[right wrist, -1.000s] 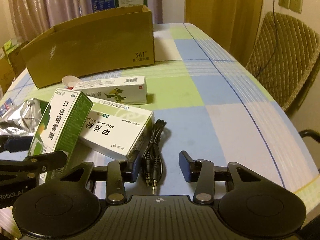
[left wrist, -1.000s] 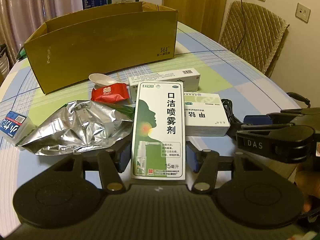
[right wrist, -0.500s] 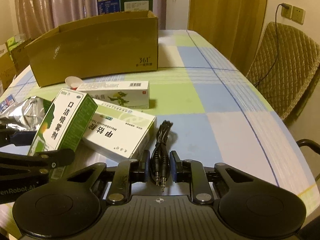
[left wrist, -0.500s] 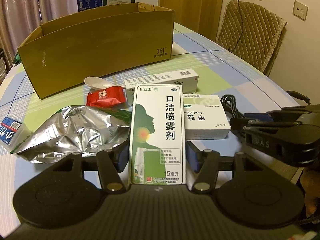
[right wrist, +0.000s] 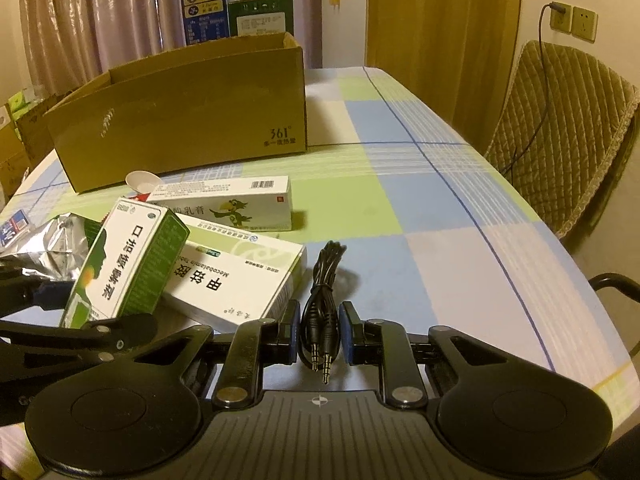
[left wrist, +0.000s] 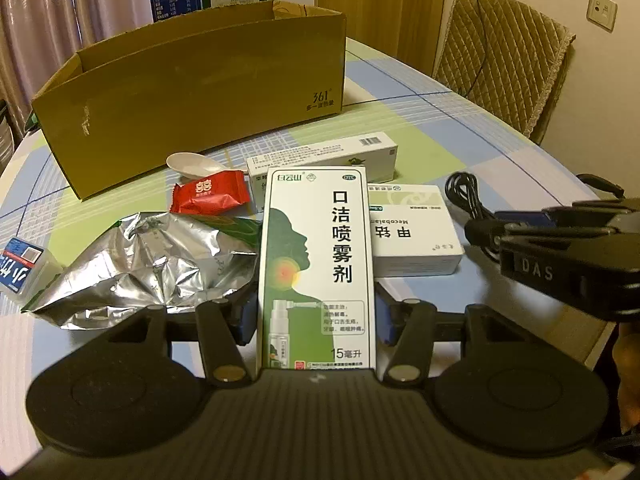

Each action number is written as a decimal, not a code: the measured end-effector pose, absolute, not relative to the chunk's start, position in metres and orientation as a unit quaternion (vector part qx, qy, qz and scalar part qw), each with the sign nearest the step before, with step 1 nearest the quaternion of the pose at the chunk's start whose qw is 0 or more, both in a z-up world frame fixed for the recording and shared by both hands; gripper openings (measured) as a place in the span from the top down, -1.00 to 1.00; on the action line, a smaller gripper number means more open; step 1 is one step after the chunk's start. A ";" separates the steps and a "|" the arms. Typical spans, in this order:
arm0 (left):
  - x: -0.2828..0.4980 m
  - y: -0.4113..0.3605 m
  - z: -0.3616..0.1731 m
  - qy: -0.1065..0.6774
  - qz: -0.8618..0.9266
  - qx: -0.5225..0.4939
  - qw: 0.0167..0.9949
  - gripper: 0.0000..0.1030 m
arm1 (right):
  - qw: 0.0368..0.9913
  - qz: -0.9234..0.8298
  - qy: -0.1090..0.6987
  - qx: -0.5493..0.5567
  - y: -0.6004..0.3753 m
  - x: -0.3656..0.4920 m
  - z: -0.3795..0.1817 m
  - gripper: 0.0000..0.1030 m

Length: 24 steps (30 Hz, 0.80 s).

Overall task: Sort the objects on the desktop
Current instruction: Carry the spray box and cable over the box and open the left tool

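- Closing in the last second, my right tool (right wrist: 320, 330) has gone from jaws wide around the black audio cable (right wrist: 326, 276) to pads pinched shut on it; the two plugs poke out toward the camera at lower centre of the right wrist view.
- Left tool (left wrist: 316, 316): its jaws have just closed a little further and now clamp the green-and-white spray box (left wrist: 316, 264) by its narrow sides, near the bottom end.
- That box's long axis runs straight up the left wrist frame, away from the tool; from the right wrist view it stands tilted at left, its lower part over the flat white medicine box (right wrist: 236, 276).
- The cable's long axis likewise runs away from the right tool, its looped bundle lying on the desk (right wrist: 440, 216) just right of the white medicine box.
- Further out: a crumpled foil bag (left wrist: 148, 264) at left, a red snack packet (left wrist: 210, 198), a white spoon (left wrist: 192, 162) and a long ointment carton (left wrist: 324, 156).
- The open cardboard box (left wrist: 192, 92) sits across the upper part of both frames, straight ahead of both tools and beyond the clutter.
- My judgement: both loads must go forward and up over the near wall of the box; the right tool has the clearer path, the left one must clear the ointment carton.
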<state>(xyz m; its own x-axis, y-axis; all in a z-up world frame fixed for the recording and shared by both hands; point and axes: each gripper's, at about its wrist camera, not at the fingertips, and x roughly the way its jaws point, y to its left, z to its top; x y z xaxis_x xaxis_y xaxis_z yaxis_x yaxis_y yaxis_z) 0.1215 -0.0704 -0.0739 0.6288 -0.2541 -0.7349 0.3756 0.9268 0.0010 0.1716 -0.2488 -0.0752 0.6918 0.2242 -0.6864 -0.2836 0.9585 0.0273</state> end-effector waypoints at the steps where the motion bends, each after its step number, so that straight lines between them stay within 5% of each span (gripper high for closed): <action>1: 0.121 -0.070 -0.072 0.393 -0.175 0.076 0.900 0.02 | 0.920 0.140 0.364 -0.040 -0.249 0.171 -0.073 0.67; 24: 0.171 -0.035 0.026 0.331 -0.130 0.038 0.934 0.03 | 0.939 0.197 0.278 -0.047 -0.216 0.198 0.020 0.67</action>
<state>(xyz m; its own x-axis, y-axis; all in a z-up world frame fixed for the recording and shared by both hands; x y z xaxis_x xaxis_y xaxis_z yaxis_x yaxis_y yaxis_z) 0.1707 -0.0350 0.0262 0.7473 -0.2178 -0.6278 0.2677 0.9634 -0.0155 0.1981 -0.2160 0.0200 0.7678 0.3443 -0.5402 -0.3969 0.9176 0.0208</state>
